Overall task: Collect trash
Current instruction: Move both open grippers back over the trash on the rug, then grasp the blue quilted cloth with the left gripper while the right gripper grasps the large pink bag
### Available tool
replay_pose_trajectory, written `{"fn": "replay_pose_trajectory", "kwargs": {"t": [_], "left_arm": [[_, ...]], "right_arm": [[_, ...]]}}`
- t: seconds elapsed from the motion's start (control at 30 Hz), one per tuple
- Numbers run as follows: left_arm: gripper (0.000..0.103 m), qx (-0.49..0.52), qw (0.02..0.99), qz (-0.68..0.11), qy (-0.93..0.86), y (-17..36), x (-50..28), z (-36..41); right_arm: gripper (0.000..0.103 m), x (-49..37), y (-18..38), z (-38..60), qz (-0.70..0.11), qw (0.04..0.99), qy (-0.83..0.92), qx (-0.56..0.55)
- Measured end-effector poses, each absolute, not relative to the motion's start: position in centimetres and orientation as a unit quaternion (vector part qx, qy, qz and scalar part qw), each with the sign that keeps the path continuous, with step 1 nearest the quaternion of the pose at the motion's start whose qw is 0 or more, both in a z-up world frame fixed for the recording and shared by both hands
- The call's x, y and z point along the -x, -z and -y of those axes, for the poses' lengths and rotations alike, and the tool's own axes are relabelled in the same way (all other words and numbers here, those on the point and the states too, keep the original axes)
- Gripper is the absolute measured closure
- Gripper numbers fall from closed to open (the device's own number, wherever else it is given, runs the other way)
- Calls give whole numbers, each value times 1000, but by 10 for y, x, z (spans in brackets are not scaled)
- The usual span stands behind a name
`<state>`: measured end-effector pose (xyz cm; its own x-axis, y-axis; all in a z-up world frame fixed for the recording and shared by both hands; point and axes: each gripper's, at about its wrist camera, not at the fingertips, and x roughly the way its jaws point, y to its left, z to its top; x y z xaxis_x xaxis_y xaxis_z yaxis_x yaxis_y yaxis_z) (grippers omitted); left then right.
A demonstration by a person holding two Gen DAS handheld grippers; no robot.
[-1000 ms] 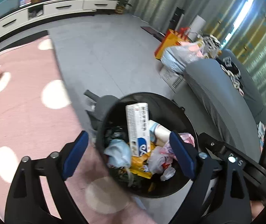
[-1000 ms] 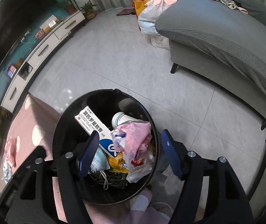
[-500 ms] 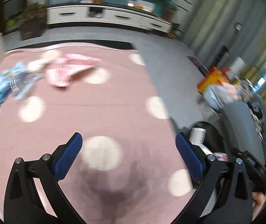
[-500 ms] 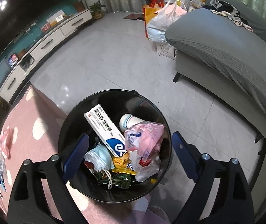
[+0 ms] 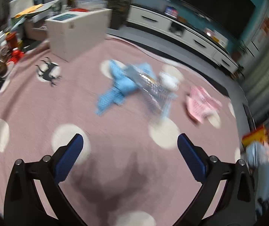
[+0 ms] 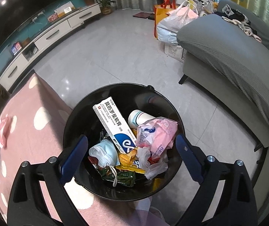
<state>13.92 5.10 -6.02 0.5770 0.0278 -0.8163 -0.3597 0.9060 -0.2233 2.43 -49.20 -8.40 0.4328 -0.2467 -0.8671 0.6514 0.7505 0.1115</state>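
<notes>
My right gripper (image 6: 131, 145) is open and empty, held above a black bin (image 6: 81, 118) that holds a white and blue box (image 6: 113, 122), a paper cup (image 6: 139, 117), a pink bag (image 6: 157, 133), a face mask (image 6: 104, 151) and wrappers. My left gripper (image 5: 130, 146) is open and empty over the pink dotted rug (image 5: 40, 101). Ahead of it, blurred, lie a blue cloth (image 5: 117, 82), a clear plastic wrapper (image 5: 153, 92), a white crumpled piece (image 5: 169, 80) and a pink cloth (image 5: 202, 103).
A white box (image 5: 78, 30) and clutter (image 5: 6, 50) stand at the rug's far left. A black item (image 5: 48, 70) lies on the rug. A grey sofa (image 6: 238, 56), full bags (image 6: 174, 24) and a white TV cabinet (image 6: 49, 33) ring the grey floor.
My left gripper has swung away from the bin and left across the rug, bringing the blue cloth, wrapper and pink cloth ahead. My right gripper has stayed above the bin and opened slightly wider.
</notes>
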Motion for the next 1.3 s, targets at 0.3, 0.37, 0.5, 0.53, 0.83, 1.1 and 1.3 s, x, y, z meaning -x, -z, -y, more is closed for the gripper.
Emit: {"fn": "replay_pose_trajectory", "kwargs": {"t": [0.3, 0.37, 0.5, 0.53, 0.83, 1.1, 1.3], "left_arm": [[36, 196, 858, -465, -100, 94, -193, -102], [36, 192, 853, -476, -95, 105, -208, -103], [39, 196, 844, -493, -83, 126, -236, -108], [40, 208, 839, -497, -79, 131, -242, -110], [84, 215, 852, -473, -59, 140, -241, -96], [85, 225, 841, -488, -69, 118, -180, -105], [85, 244, 839, -480, -78, 92, -116, -114]], "right_arm": [[10, -41, 82, 467, -461, 825, 270, -184], [10, -45, 81, 461, -460, 828, 268, -178], [10, -55, 80, 447, -463, 833, 257, -158], [10, -57, 80, 444, -464, 834, 255, -154], [10, -77, 83, 411, -473, 844, 225, -114], [10, -86, 85, 388, -474, 854, 186, -106], [10, -92, 84, 368, -474, 859, 161, -108]]}}
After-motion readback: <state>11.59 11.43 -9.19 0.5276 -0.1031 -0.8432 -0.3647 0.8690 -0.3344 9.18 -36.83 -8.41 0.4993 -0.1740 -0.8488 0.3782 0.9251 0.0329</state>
